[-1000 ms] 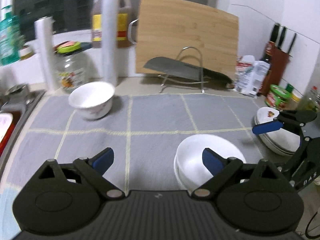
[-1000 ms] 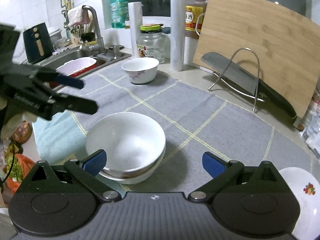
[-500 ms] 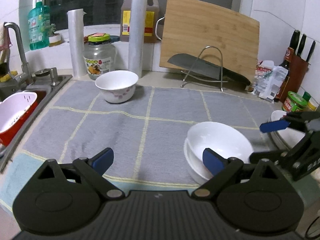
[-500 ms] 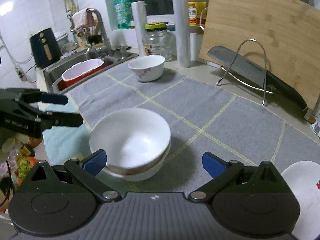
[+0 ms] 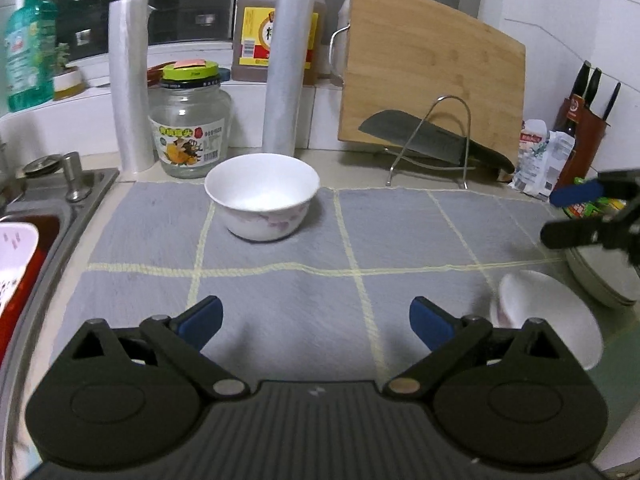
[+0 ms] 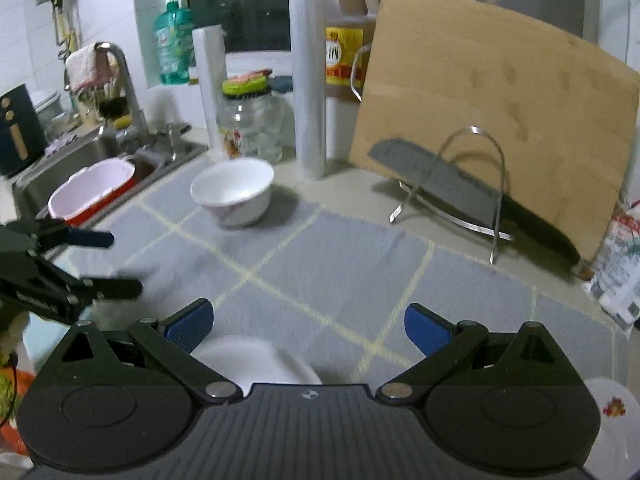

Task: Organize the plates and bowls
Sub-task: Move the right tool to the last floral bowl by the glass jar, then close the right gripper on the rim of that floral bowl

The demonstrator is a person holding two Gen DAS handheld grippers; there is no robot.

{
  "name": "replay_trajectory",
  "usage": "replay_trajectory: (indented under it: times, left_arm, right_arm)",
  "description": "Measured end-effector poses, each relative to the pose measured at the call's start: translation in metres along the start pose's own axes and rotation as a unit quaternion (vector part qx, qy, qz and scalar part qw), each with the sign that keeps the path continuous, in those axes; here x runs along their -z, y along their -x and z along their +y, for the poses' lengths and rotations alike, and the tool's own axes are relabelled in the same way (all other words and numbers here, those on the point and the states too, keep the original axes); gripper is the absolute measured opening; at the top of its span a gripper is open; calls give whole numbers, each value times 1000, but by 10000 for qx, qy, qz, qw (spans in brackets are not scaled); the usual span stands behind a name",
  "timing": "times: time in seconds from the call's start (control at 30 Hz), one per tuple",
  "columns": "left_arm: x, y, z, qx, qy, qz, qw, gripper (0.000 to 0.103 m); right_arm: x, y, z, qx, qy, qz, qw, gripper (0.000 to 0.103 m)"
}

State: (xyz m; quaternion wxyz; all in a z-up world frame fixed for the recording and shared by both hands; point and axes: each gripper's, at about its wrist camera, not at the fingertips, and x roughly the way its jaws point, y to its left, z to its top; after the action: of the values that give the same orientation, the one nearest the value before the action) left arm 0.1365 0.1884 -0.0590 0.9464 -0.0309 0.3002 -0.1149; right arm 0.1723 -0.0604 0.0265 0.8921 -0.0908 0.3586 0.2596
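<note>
The left gripper (image 5: 316, 322) has its blue-padded fingers (image 5: 202, 316) spread wide with nothing between them, hovering over the grey mat (image 5: 280, 280). The right gripper (image 6: 306, 326) is likewise wide open and empty, its fingers (image 6: 188, 324) above the near edge of the stacked white bowls (image 6: 256, 364), which sit on the mat just under it.

Ahead of the left gripper, near the mat's far edge, stands the flowered bowl (image 5: 262, 196), upright and alone, well apart from the stacked bowls at the lower right of that view. Beyond those, at the mat's right edge, is a pile of plates (image 5: 604, 280); a red-flower print shows on a plate in the right wrist view.

The mat is a grey cloth crossed by pale yellow lines, laid over a beige desk (image 5: 352, 164). To its left is a steel sink (image 6: 80, 156) holding a red and white basin (image 6: 90, 190), with a tap (image 6: 120, 80) draped in a cloth. Behind the flowered bowl stand a glass jar (image 5: 190, 120) with a green lid and a fruit label, two white rolls (image 5: 130, 84), and a brown bottle (image 5: 276, 28) with a yellow label bearing Chinese characters I cannot read. A wooden cutting board (image 5: 428, 80) leans on the tiled wall, a cleaver (image 5: 432, 140) resting on a wire rack (image 5: 448, 140) before it. A knife block (image 5: 584, 132) stands at the right, and a green soap bottle (image 5: 28, 44) by the dark window.
</note>
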Motion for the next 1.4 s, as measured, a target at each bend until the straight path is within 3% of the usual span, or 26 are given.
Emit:
replay_trajectory:
  times: [0.2, 0.5, 0.77, 1.13, 1.33, 1.4]
  left_arm:
    - [-14, -21, 25, 190, -278, -81, 9994, 99]
    - [-28, -51, 37, 112, -671, -255, 9974, 99]
    - [-35, -78, 49, -68, -635, -456, 9969, 99]
    - [-37, -97, 51, 79, -782, -453, 9959, 99]
    - [-38, -102, 49, 49, -906, -484, 9947, 97]
    - [-39, -104, 49, 70, -917, -497, 9945, 97]
  right_arm:
    - [-35, -20, 24, 156, 368, 43, 9992, 103]
    - [-80, -65, 44, 76, 528, 255, 9983, 103]
    - [-105, -114, 49, -406, 362, 464, 9974, 103]
    - [-126, -179, 50, -1053, 272, 670, 9918, 103]
    - [-128, -206, 54, -1126, 279, 819, 9899, 102]
    - [-130, -212, 53, -1144, 248, 856, 9894, 96]
